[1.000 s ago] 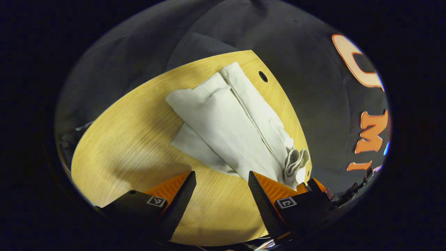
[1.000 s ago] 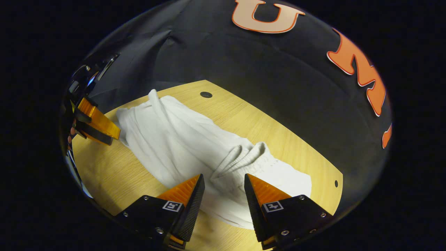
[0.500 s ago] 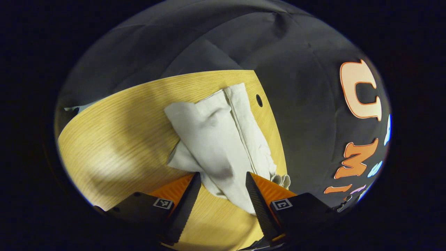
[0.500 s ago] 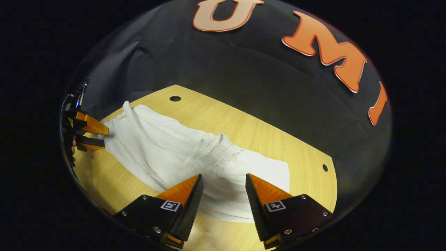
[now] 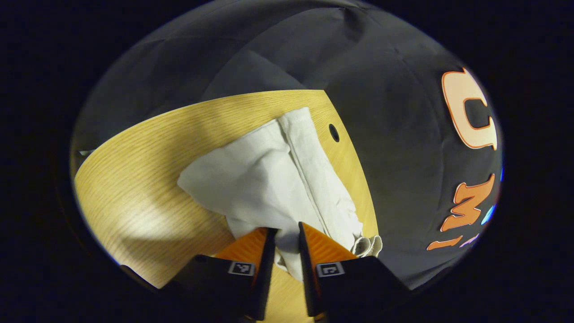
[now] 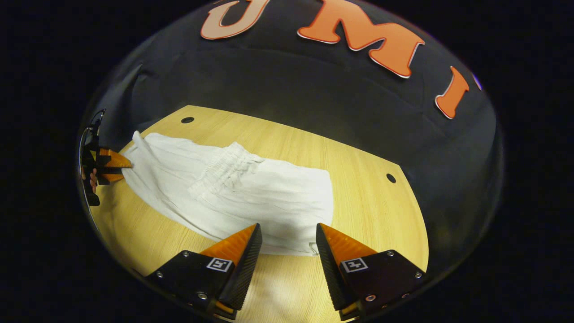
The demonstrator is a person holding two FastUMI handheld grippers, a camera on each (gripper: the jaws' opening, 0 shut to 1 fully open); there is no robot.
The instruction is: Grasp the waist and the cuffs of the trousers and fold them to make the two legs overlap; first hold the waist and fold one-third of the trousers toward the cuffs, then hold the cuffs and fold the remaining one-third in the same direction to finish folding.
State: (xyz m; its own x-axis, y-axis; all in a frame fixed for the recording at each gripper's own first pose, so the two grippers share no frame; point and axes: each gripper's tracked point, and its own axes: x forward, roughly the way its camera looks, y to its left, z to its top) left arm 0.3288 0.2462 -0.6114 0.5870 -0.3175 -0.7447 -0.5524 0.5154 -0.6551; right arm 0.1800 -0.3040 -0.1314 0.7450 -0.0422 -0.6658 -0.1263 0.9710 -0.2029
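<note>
Trousers (image 5: 269, 179) now pinched at the cuffs by left claw (image 5: 285, 233), open before; right claw (image 6: 287, 237) stays apart.

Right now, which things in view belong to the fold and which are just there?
Job:
- trousers
- left gripper, shut on the trousers' cuff end
- right gripper, open at the trousers' near edge

Just there:
- wooden table
- table holes

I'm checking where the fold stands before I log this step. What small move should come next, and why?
Probably lift the left gripper a little and carry the cloth toward the waistband. Its jaws are closed on the near end of the trousers, apparently the cuffs. The waist third looks already folded over, while the right gripper is open at the folded edge, gripping nothing.
</note>
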